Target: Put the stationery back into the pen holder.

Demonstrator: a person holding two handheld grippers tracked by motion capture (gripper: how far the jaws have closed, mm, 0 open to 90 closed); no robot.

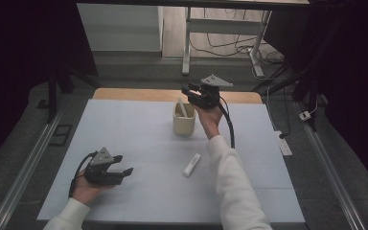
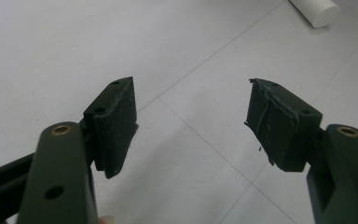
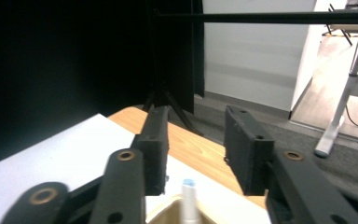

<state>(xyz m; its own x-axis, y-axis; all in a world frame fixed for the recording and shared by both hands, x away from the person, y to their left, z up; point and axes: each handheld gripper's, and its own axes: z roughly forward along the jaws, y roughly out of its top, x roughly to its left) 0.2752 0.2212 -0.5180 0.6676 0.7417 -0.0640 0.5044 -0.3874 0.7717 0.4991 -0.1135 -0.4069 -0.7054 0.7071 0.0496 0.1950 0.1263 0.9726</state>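
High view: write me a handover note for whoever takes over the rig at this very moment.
Right hand-held gripper: open, empty, above the beige cup.
Left hand-held gripper: open, empty, low over the white table cover.
Done: one white marker stands in the cup, no pad touching it.
Left: a second white marker lies on the cover nearer the person; likely it goes into the cup next.

No readable text, label, brand, number or sign anywhere: none on the cream cup (image 1: 184, 123), none on the white marker (image 1: 191, 165) lying on the table sheet (too small to tell), none on either gripper's black jaws
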